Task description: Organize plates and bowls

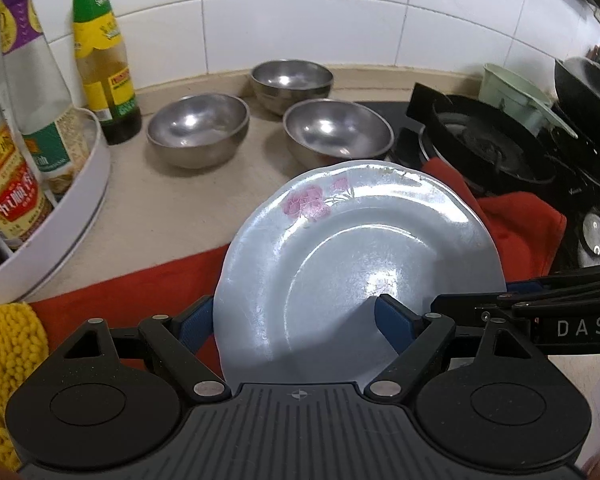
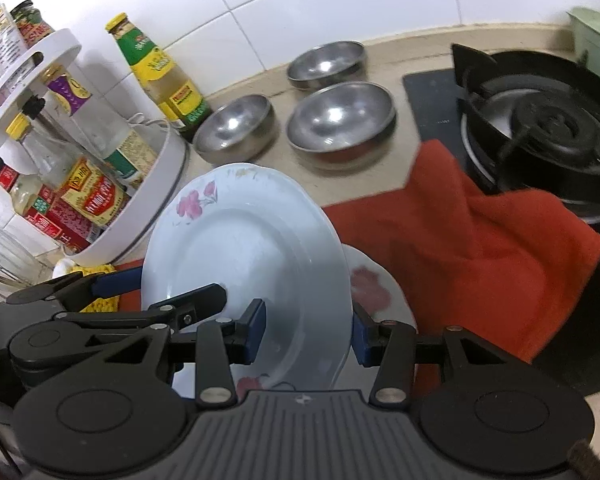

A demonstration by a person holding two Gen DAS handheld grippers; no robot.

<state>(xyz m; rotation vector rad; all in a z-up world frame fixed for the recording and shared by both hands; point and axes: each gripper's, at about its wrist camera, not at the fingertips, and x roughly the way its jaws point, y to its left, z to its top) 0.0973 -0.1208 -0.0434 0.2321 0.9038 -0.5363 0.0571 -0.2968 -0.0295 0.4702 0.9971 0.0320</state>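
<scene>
A white plate with a pink flower (image 1: 340, 248) (image 2: 240, 248) is tilted up above a red cloth (image 1: 520, 224) (image 2: 480, 240). My left gripper (image 1: 294, 324) straddles its near rim, one blue pad on the inner face and the other behind the edge, shut on it. My right gripper (image 2: 308, 332) grips the same plate, one pad in front and one behind the rim. A second flowered plate (image 2: 376, 280) lies flat on the cloth beneath. Three steel bowls (image 1: 198, 128) (image 1: 292, 80) (image 1: 338, 132) stand beyond on the counter, apart from the plates.
A white turntable rack (image 1: 80, 208) (image 2: 148, 200) full of sauce bottles stands at the left, with a green-capped bottle (image 1: 104, 60) beside it. A gas burner (image 1: 492, 144) (image 2: 540, 128) is at the right, the cloth draped against it. A yellow cloth (image 1: 4, 360) lies near left.
</scene>
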